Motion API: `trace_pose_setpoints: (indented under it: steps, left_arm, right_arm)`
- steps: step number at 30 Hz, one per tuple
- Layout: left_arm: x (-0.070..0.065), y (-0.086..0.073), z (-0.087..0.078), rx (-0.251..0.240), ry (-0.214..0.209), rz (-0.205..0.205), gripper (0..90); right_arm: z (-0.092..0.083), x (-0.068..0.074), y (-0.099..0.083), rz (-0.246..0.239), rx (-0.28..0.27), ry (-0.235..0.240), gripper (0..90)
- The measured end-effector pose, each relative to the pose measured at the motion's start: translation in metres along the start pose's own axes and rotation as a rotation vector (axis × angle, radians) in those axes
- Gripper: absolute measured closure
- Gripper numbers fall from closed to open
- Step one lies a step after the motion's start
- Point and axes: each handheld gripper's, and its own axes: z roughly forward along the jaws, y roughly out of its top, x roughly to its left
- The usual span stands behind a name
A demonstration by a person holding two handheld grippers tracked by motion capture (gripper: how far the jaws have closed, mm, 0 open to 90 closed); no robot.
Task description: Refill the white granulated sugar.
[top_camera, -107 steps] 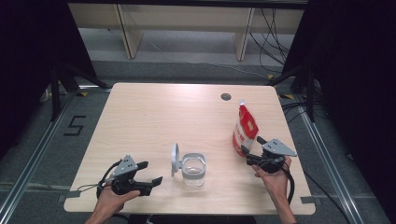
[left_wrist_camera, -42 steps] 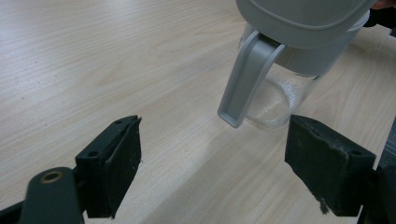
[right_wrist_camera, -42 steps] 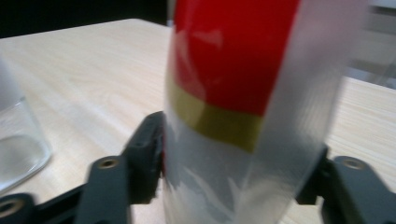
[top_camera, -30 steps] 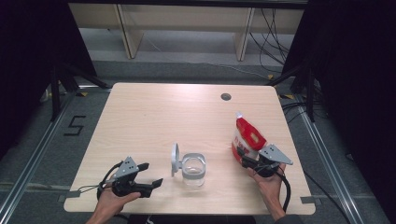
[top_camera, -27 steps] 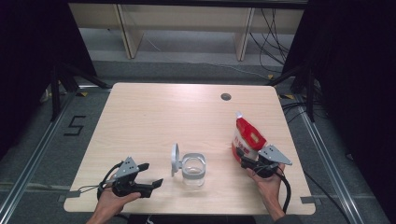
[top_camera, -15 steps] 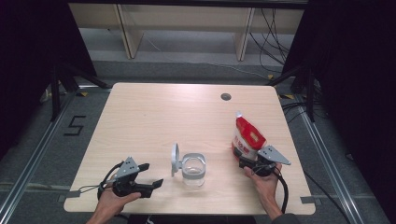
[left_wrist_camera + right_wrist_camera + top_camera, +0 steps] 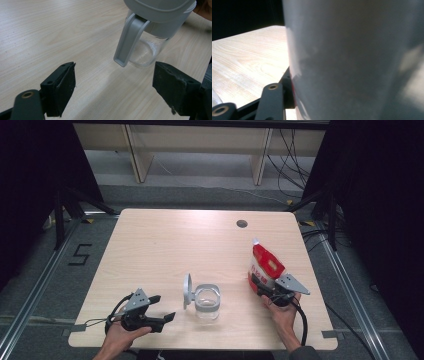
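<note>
Closing on the red-and-white pouch [image 7: 265, 266], the right gripper [image 7: 268, 289] has just been drawing its jaws in with the pouch between them; in the right gripper view the pouch's pale side [image 7: 362, 60] sits hard against the one visible jaw, so I judge it grasped, though the far jaw is hidden; the pouch stands tilted near the table's right edge, toward the front, its base not yet clear of the wood as far as can be told; the glass jar [image 7: 207, 301] with its grey collar and hinged lid [image 7: 187, 290] flipped upright stands open near the middle of the front edge, apparently empty save for faint specks on its bottom; the left gripper [image 7: 165, 312] rests near the front left corner with its jaws wide apart and nothing between them, pointed at the jar [image 7: 147, 42] but not touching it; judging by this, the work is at its start; the pouch is taken in hand, while carrying it to the jar and pouring remain.
</note>
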Motion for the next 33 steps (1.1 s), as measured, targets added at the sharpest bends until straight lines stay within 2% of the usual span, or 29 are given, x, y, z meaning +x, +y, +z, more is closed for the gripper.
trace_pose_setpoints:
  steps: [2,3,4,5,6,7,8,9,10,11,12,13,14,15,16,17,18,20,22,24,26,27,28,29,32,33]
  left_arm:
    - [0.0,0.0,0.0,0.0,0.0,-0.002,18.2]
    - [0.0,-0.001,0.0,0.006,0.006,-0.001,18.2]
    - [0.001,-0.001,0.001,0.007,-0.002,-0.002,18.3]
    - [0.002,-0.001,0.001,0.016,0.002,0.005,18.3]
    - [0.002,-0.001,0.0,0.017,0.003,0.005,18.3]
    - [0.001,-0.001,0.0,0.01,0.01,-0.019,18.4]
    - [0.001,-0.001,0.0,0.01,0.01,-0.019,18.4]
    - [0.002,-0.001,-0.001,0.01,0.005,-0.01,18.4]
    - [0.002,-0.001,-0.001,0.012,0.008,-0.011,18.4]
    - [0.002,-0.001,-0.002,0.01,0.013,-0.01,18.4]
    - [0.003,-0.002,-0.001,0.004,0.01,-0.009,18.4]
    - [0.002,-0.002,-0.001,0.008,0.009,-0.016,18.4]
    - [0.003,-0.002,-0.001,0.018,0.018,-0.012,18.4]
    - [0.003,-0.002,-0.001,0.018,0.018,-0.012,18.4]
    - [0.003,-0.002,-0.001,0.019,0.019,-0.013,18.4]
    - [0.003,-0.002,-0.001,0.019,0.02,-0.012,18.4]
    - [0.003,-0.002,-0.001,0.019,0.021,-0.012,18.4]
    - [0.003,-0.002,-0.001,0.018,0.022,-0.011,18.3]
    - [0.004,-0.001,-0.001,0.014,0.02,-0.012,18.4]
    - [0.004,-0.001,-0.001,0.014,0.02,-0.015,18.3]
    - [0.004,-0.002,-0.001,0.01,0.02,-0.012,18.4]
    - [0.004,-0.002,-0.001,0.01,0.02,-0.012,18.4]
    - [0.004,-0.002,-0.001,0.019,0.024,-0.006,18.4]
    - [0.004,-0.002,-0.001,0.019,0.024,-0.006,18.3]
    - [0.003,-0.003,0.0,0.017,0.022,-0.004,18.3]
    - [0.003,-0.003,0.0,0.017,0.022,-0.004,18.3]
  right_arm:
    - [0.0,0.0,0.001,0.0,0.008,-0.009,45.7]
    - [0.0,0.003,0.002,0.018,0.003,-0.009,46.1]
    - [0.0,0.004,0.004,0.007,0.024,-0.004,46.3]
    - [0.0,0.003,0.007,-0.05,0.028,-0.001,46.7]
    - [-0.003,0.01,0.013,-0.087,0.056,-0.015,47.3]
    - [-0.004,0.013,0.014,-0.116,0.07,-0.012,47.5]
    - [-0.004,0.013,0.014,-0.116,0.07,-0.012,47.5]
    - [-0.006,0.013,0.016,-0.156,0.073,-0.015,47.6]
    - [-0.008,0.016,0.017,-0.161,0.073,-0.022,47.6]
    - [-0.014,0.018,0.022,-0.216,0.065,-0.025,47.8]
    - [-0.014,0.018,0.022,-0.216,0.065,-0.025,47.8]
    - [-0.017,0.018,0.026,-0.272,0.066,-0.042,47.8]
    - [-0.026,0.023,0.032,-0.266,0.041,-0.051,47.9]
    - [-0.026,0.023,0.032,-0.266,0.041,-0.051,47.9]
    - [-0.03,0.022,0.035,-0.315,0.03,-0.054,47.9]
    - [-0.034,0.026,0.038,-0.333,0.033,-0.063,47.9]
    - [-0.041,0.031,0.043,-0.411,0.027,-0.068,47.9]
    - [-0.044,0.033,0.045,-0.424,0.03,-0.064,48.0]
    - [-0.051,0.04,0.048,-0.472,0.019,-0.058,48.0]
    - [-0.054,0.042,0.049,-0.485,0.029,-0.059,48.0]
    - [-0.058,0.048,0.051,-0.533,0.038,-0.057,48.1]
    - [-0.058,0.048,0.051,-0.533,0.038,-0.057,48.1]
    - [-0.062,0.053,0.052,-0.601,0.054,-0.072,48.1]
    - [-0.062,0.053,0.052,-0.601,0.054,-0.072,48.1]
    - [-0.068,0.06,0.053,-0.698,0.066,-0.075,48.1]
    - [-0.068,0.06,0.053,-0.698,0.066,-0.075,48.1]
